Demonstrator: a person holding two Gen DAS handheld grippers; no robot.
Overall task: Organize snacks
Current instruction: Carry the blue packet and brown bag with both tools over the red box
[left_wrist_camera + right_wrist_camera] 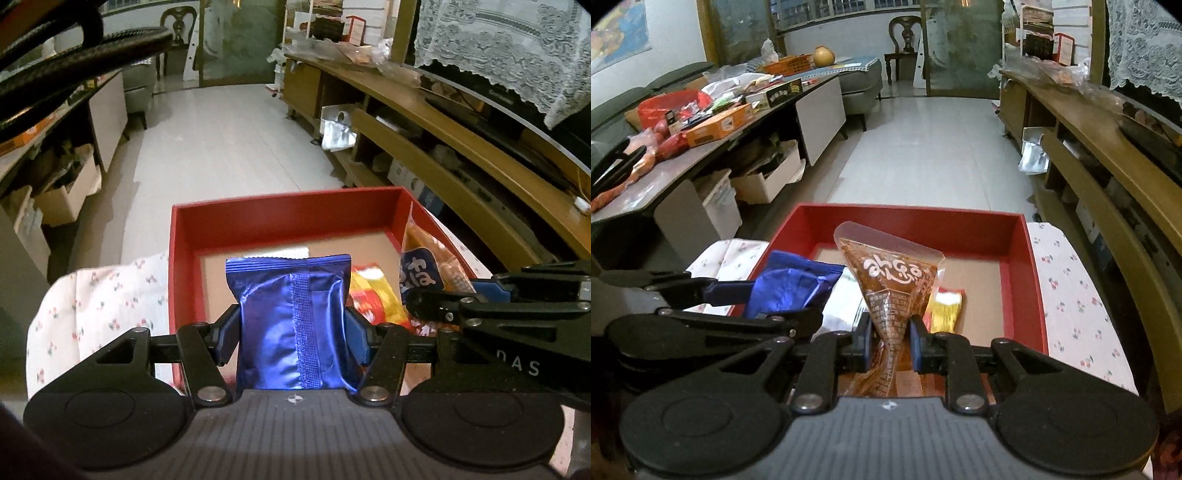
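Observation:
A shiny blue snack packet (295, 321) stands upright between the pads of my left gripper (291, 336), which is shut on it above the near edge of a red box (288, 206). My right gripper (889, 345) is shut on the pinched base of a clear orange-brown snack bag (890, 280) with white lettering, held over the same red box (960, 221). In the left wrist view that bag (424, 266) and the right gripper (491, 295) show at the right. A yellow-and-red packet (947, 310) and a white packet (844, 299) lie in the box.
The box rests on a floral-print cloth (1071, 295). A long wooden shelf unit (1108, 147) runs down the right. A low table (701, 140) crowded with boxes and packets stands left, storage bins (764, 181) under it. Pale tiled floor (923, 147) stretches ahead.

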